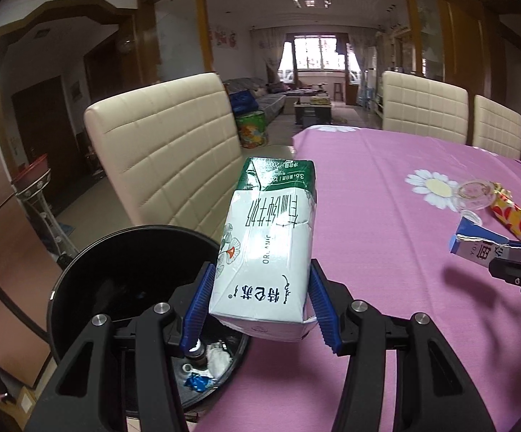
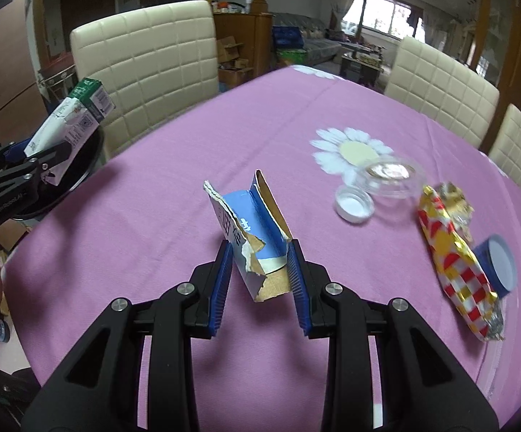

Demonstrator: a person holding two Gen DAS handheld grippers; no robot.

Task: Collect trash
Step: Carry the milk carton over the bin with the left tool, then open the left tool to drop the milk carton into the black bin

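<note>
My left gripper (image 1: 260,270) is shut on a white and green milk carton (image 1: 271,237), held tilted above the table's left edge. Just left of and below it stands a black trash bin (image 1: 80,262) with crumpled white paper and a blue wrapper at its bottom. My right gripper (image 2: 260,248) is shut on a torn blue cardboard carton (image 2: 249,223), lifted a little off the pink tablecloth (image 2: 174,165). From the right wrist view the left gripper (image 2: 44,154) and its milk carton (image 2: 73,118) hang over the bin (image 2: 84,176).
On the cloth to the right lie a red, gold and white wrapper (image 2: 455,262), a clear jar (image 2: 392,176), a white lid (image 2: 354,205) and a blue lid (image 2: 500,266). Cream padded chairs (image 2: 145,61) stand around the table.
</note>
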